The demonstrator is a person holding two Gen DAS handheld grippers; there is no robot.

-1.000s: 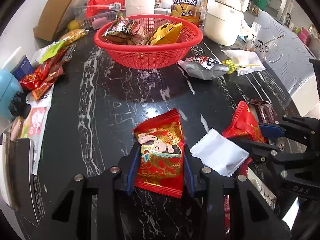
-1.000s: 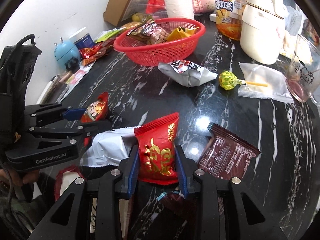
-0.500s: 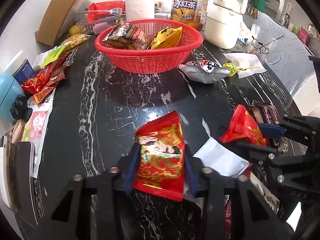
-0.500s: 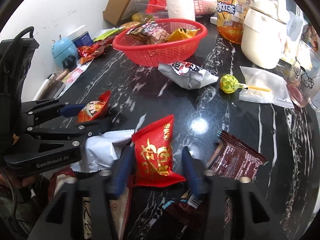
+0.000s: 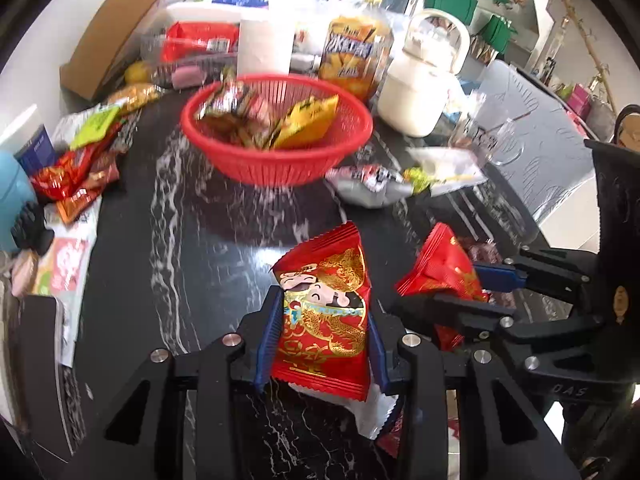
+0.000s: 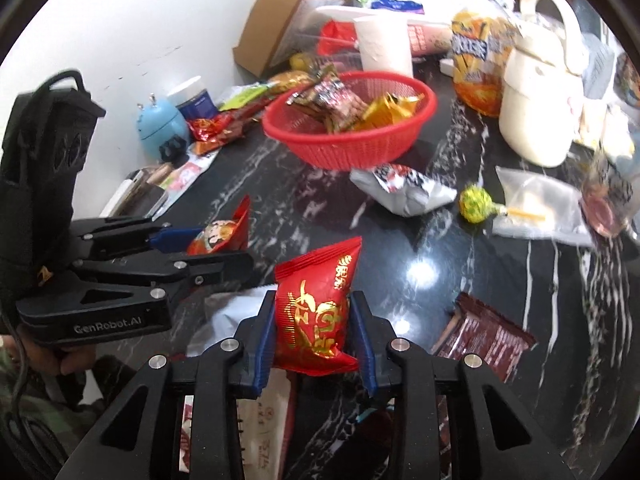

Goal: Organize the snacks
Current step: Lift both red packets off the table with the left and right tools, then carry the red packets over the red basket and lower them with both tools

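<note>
My left gripper [image 5: 323,312] is shut on a red packet with a cartoon figure [image 5: 320,264] and holds it a little above the black marble table [image 5: 224,264]. My right gripper [image 6: 312,308] has a red packet with gold writing [image 6: 320,280] between its blue pads, and its jaws are closing on it. Each view shows the other gripper from the side: the right gripper [image 5: 452,284] with its packet [image 5: 440,260], the left gripper [image 6: 218,248] with its packet [image 6: 224,234]. A red mesh basket [image 5: 280,168] with a few snacks inside stands further back.
A white packet [image 5: 372,412] lies under the grippers. On the table lie a silver packet [image 6: 404,192], a green lollipop [image 6: 476,204] and a brown packet [image 6: 484,336]. A white kettle [image 6: 540,96], a drink bottle [image 6: 476,60] and a cardboard box [image 6: 272,36] stand behind. Loose snacks [image 5: 76,176] are heaped at the left.
The left gripper has risen with its red packet, which now hangs off the table. The right jaws stood wider around their packet half a second ago and now press it.
</note>
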